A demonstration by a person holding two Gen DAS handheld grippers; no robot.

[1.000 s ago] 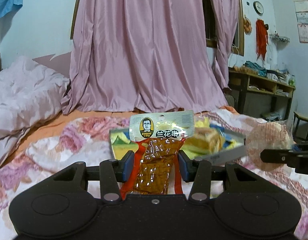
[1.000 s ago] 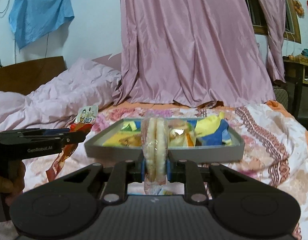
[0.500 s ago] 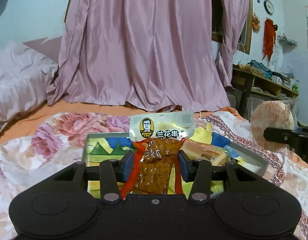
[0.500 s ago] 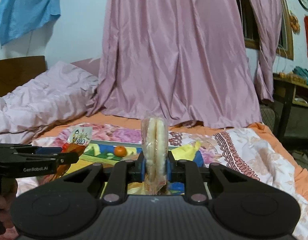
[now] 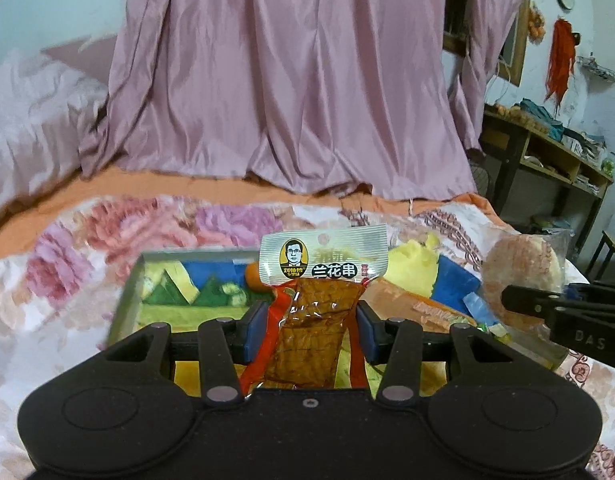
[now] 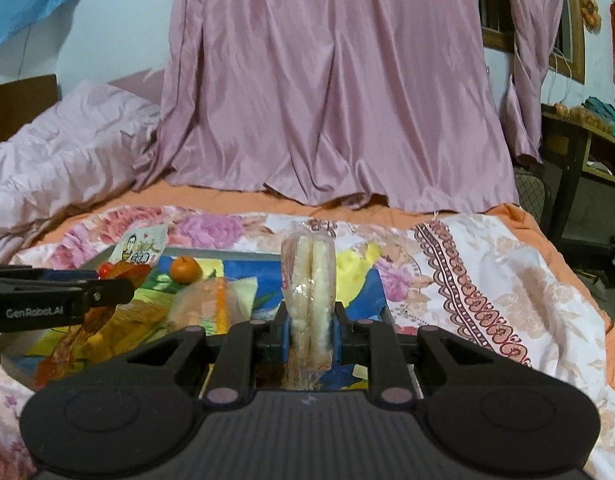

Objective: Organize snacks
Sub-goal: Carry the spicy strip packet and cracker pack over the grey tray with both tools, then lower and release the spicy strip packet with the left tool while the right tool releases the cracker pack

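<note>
A: Snacks in both grippers, and both hang over the tray [image 5: 125,300] on the bed [image 6: 487,280]. The left gripper [image 5: 311,330] pinches a tofu pack [image 5: 311,320]; the right gripper [image 6: 309,330] pinches a pack of rice crackers [image 6: 308,288].

B: So the step in hand looks like the drop into the tray?

A: I judge so. Lower each pack until it nearly touches the contents, then spread the jaws; a release from height could bounce it onto the bed. Aim for bare floor, not the orange [image 6: 185,269] or the wrappers piled mid-tray.

B: Which way do the packs point?

A: The tofu pack's long axis runs away from the gripper, label end up and forward. The crackers stand on edge, thin side to the camera, long axis upright. Tilt them flat before letting go, or they may roll.
</note>
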